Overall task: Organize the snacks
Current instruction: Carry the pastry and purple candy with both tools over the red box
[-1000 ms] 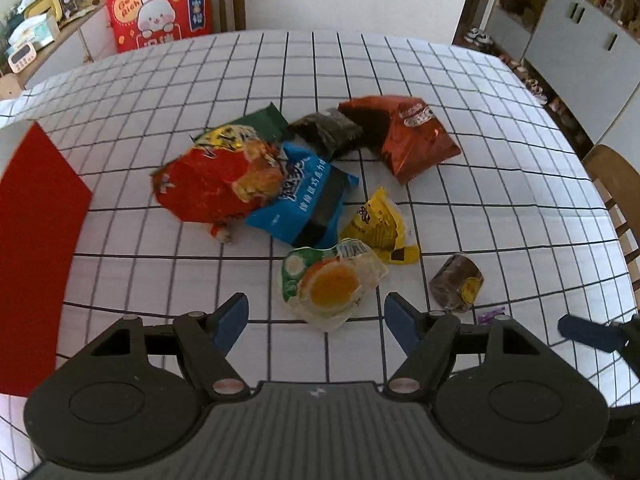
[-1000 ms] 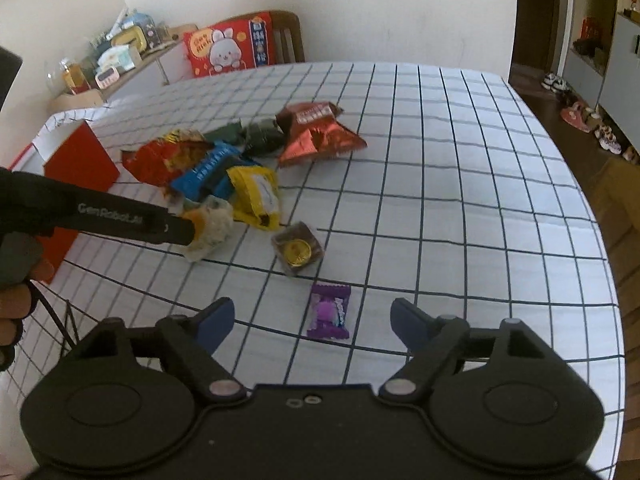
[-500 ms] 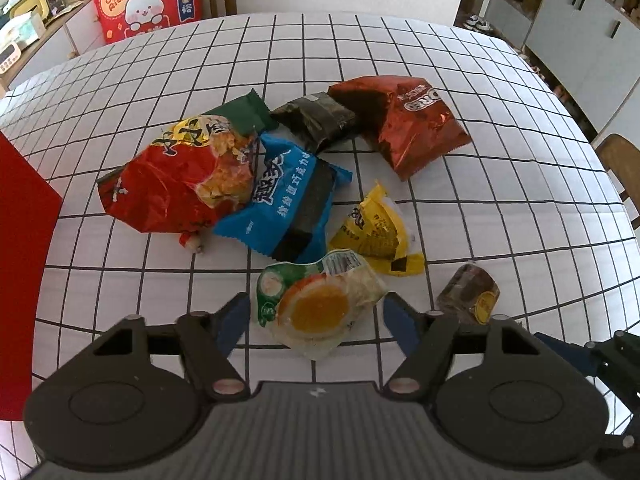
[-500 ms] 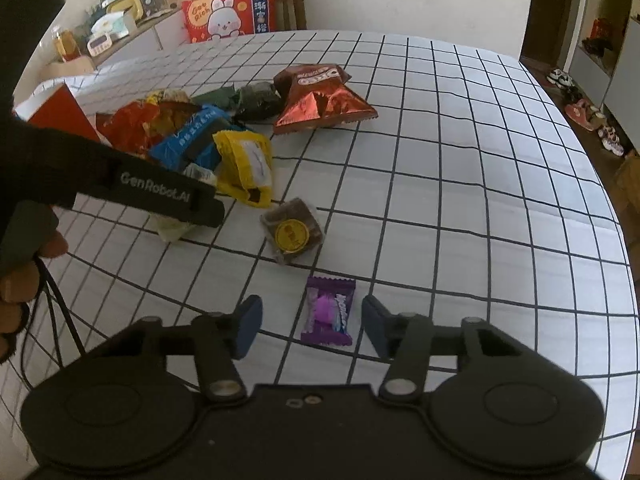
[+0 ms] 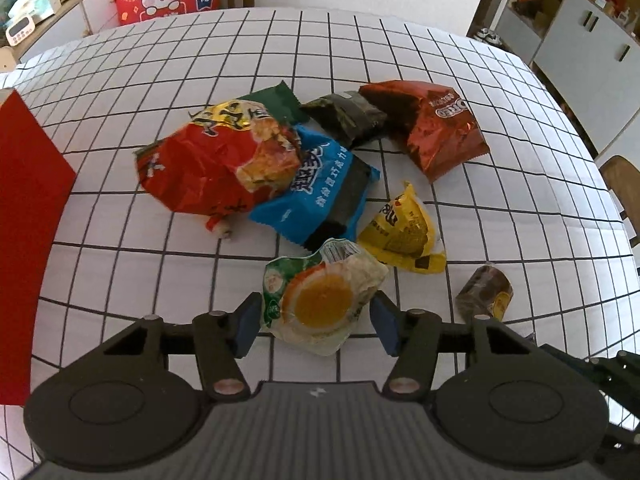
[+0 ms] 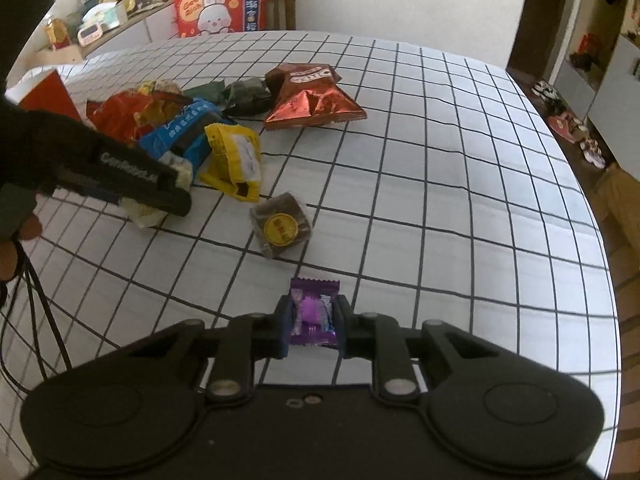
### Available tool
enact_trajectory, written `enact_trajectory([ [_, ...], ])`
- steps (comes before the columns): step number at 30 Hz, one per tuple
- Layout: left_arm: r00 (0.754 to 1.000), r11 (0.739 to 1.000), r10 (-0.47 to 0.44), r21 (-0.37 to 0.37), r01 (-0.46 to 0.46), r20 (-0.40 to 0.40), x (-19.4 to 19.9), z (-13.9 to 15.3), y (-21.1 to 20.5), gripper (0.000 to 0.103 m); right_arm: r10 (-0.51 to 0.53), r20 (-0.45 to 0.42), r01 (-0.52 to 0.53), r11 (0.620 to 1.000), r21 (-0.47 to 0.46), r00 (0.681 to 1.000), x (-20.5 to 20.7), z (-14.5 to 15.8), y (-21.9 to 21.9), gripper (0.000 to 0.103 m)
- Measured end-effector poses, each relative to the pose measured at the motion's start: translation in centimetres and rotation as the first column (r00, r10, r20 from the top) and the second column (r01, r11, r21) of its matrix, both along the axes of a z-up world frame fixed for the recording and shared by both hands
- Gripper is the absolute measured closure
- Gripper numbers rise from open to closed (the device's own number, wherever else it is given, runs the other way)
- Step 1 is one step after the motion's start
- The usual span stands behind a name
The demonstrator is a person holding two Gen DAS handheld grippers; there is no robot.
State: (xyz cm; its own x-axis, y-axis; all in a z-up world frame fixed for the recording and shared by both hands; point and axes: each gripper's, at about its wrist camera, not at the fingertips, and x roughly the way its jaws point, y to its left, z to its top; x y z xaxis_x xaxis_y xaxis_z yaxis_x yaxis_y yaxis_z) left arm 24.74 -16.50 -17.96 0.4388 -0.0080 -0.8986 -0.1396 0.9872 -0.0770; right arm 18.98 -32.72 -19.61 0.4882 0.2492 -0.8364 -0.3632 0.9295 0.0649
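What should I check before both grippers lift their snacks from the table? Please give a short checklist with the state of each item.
1. Right gripper has its pads on the purple candy, jaws closing: ok.
2. Purple candy sits centred between the pads: ok.
3. Left gripper straddles the orange-print snack pack, jaws closing; firm pad contact on both sides: cannot tell.
4. Orange-print snack pack is free of the yellow packet and the blue packet: cannot tell, their edges lie very close.
5. Brown round-label snack lies apart from both grippers: ok.
6. Bare checked tablecloth around the purple candy, nothing to snag: ok.
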Motion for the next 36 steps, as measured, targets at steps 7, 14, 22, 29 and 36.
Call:
enact_trajectory([
  [7,1.000,1.000,0.015,0.000,-0.015,0.009,-2.1,1.9,1.1,0.046,-0.002,0.013,0.001,0.998,0.065,1.000,-1.5,2.7,-0.2,0.083],
  [14,0.999,0.999,0.031,0.006,-0.031,0.031,-5.1,5.1,3.2,0.046,0.013,0.051,-0.019,0.992,0.126,0.999,-3.2,6.2,0.9,0.083],
  [22,0.997,0.999,0.045,0.017,-0.046,0.058,-8.4,8.6,6.6,0.045,0.053,0.104,-0.072,0.979,0.189,0.993,-4.7,10.0,3.9,0.083],
  [29,0.994,0.997,0.068,0.021,-0.070,0.083,-11.2,11.1,10.3,0.045,0.097,0.143,-0.128,0.966,0.224,0.985,-5.5,12.4,7.8,0.083],
  [36,0.988,0.994,0.104,0.005,-0.106,0.113,-13.4,13.1,14.4,0.045,0.151,0.172,-0.191,0.950,0.245,0.974,-6.1,14.1,12.3,0.083],
])
